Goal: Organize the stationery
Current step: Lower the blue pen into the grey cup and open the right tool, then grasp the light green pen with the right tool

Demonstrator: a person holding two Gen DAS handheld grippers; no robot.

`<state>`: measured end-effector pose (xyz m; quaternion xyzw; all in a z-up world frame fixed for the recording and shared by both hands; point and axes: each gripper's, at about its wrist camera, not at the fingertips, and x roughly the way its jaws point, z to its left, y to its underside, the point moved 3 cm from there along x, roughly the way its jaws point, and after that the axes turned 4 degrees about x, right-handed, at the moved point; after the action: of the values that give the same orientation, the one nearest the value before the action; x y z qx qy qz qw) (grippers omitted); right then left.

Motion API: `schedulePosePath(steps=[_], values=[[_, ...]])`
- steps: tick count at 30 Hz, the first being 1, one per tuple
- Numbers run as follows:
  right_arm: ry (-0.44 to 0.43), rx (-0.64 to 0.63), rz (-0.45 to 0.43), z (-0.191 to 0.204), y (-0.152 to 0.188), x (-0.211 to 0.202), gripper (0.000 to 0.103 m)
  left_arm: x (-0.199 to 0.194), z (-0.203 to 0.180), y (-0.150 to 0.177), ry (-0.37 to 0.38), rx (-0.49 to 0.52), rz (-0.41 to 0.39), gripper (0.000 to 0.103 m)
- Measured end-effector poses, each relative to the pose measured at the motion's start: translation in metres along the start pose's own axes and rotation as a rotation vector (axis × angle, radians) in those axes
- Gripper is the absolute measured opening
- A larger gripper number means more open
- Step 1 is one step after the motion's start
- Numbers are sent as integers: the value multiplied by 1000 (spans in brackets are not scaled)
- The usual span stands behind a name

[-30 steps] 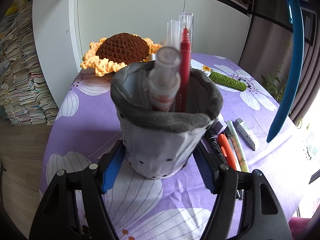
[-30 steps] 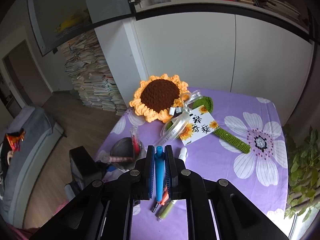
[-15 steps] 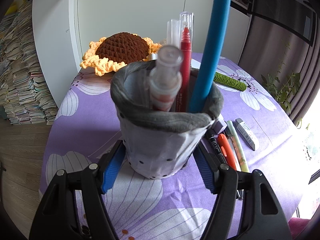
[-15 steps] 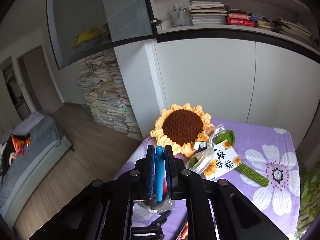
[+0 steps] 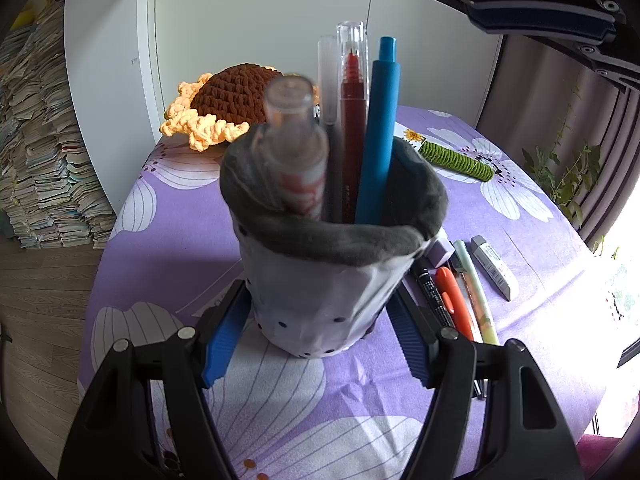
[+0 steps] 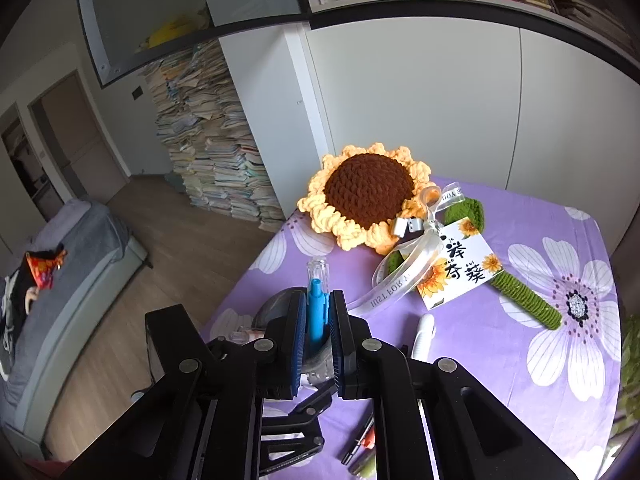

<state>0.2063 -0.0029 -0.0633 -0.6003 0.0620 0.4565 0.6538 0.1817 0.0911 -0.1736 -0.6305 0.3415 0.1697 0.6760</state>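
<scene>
A grey fabric pen pouch stands upright on the purple flowered tablecloth. My left gripper is shut on its base, one blue pad on each side. In it stand a clear tube, a frosted pen, a red marker and a blue pen. My right gripper hangs above the pouch, jaws slightly apart around the blue pen, which stands in the pouch. More pens and an eraser lie right of the pouch.
A crocheted sunflower with a green stem, ribbon and card lies at the table's far side. A white cupboard stands behind. Stacked books and floor are to the left. The table edge is near on the left.
The blue pen has dropped down into the pouch. My right gripper's jaws have loosened around it and the gripper has tilted back down over the table. The left gripper has not moved.
</scene>
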Motion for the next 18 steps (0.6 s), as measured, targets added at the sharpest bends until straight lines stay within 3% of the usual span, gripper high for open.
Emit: schedulePosePath(steps=[4, 6, 7, 10, 14, 18], values=[[99, 7, -135, -11, -4, -22, 11, 0, 0, 0, 0, 0, 0, 69], [146, -7, -140, -16, -6, -24, 11, 0, 0, 0, 0, 0, 0, 69], [160, 14, -109, -22, -4, -21, 11, 0, 0, 0, 0, 0, 0, 69], [76, 130, 49, -47, 8, 1, 11, -1, 0, 0, -2, 1, -1, 69], [167, 189, 176, -76, 34, 23, 11, -2, 0, 0, -2, 1, 0, 69], [164, 263, 293, -94, 58, 37, 11, -1, 0, 0, -2, 1, -1, 69]])
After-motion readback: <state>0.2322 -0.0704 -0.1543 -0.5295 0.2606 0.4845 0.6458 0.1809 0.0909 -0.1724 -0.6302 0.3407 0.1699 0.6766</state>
